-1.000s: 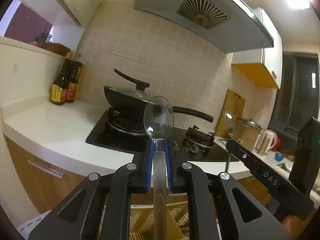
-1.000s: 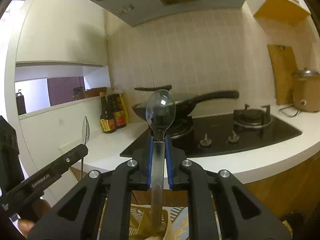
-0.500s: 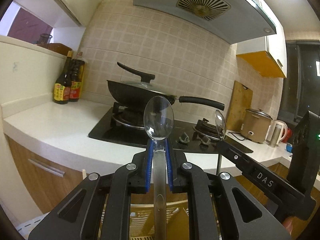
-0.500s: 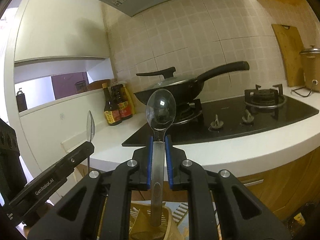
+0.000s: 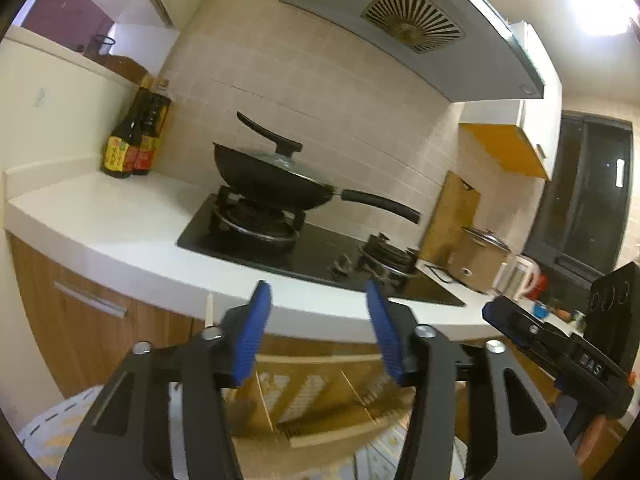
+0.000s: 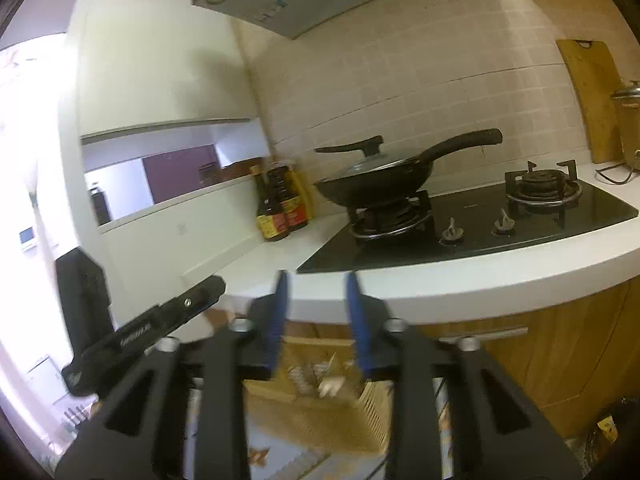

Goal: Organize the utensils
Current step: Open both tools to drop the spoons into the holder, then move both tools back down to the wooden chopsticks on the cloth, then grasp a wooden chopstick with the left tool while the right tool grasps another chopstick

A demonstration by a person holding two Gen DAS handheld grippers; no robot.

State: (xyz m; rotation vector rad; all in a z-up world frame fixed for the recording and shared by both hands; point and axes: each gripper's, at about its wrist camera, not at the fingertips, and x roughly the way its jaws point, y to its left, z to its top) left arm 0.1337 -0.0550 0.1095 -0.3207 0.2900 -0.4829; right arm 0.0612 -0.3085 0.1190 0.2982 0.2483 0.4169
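My left gripper (image 5: 318, 300) is open and empty, its blue pads spread wide above a slatted wooden utensil holder (image 5: 316, 396) with dividers. My right gripper (image 6: 316, 284) is open and empty too, above the same wooden holder (image 6: 320, 404), where pale utensil ends (image 6: 326, 384) show inside, blurred. The right gripper's body shows at the right of the left wrist view (image 5: 560, 352). The left gripper's body shows at the left of the right wrist view (image 6: 140, 336). No spoon is between either pair of fingers.
A white counter (image 5: 100, 220) carries a black hob (image 5: 312, 248) with a lidded black wok (image 5: 276, 180), and two sauce bottles (image 5: 132, 148). Wooden cabinet fronts (image 6: 540, 360) stand below. A cutting board (image 5: 452, 212), a cooker and a kettle (image 5: 516, 276) are at the right.
Both grippers have opened and the two spoons they held upright are gone from the fingers. Both views are blurred with motion and the holder below shows more.
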